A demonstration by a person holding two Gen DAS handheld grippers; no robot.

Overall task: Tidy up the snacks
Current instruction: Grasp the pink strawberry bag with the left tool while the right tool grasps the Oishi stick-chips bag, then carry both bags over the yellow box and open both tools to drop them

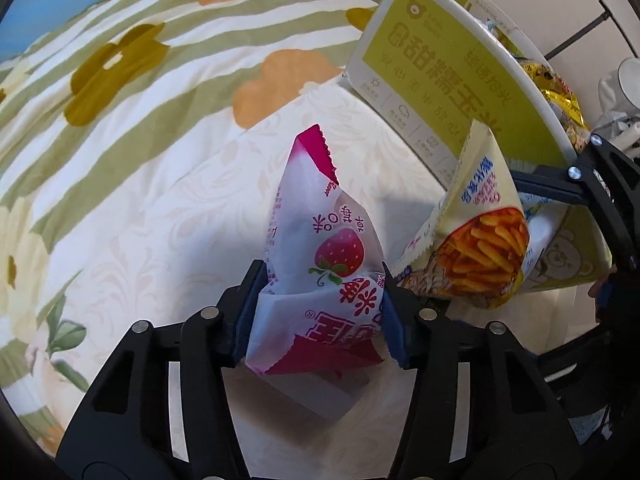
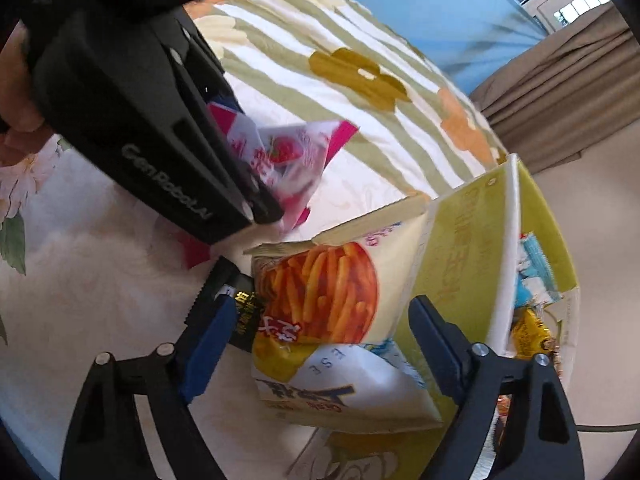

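Left wrist view shows the left gripper (image 1: pixel 320 304) clamped across the lower half of a strawberry snack packet (image 1: pixel 320 248), lifted above the pale bedspread (image 1: pixel 160 216). From the right wrist view, the right gripper (image 2: pixel 316 340) holds a packet of orange snack sticks (image 2: pixel 320 304) between its blue pads (image 2: pixel 208 340), right at the edge of the yellow-green box (image 2: pixel 472 256) that already holds other packets. Both bags look light, puffed with air and crinkly, so I judge they will squash and slide under a hard squeeze, and the contents may crush. Gripping across the belly, as both do here, seems steadier than pinching a sealed edge, which could tear or slip.
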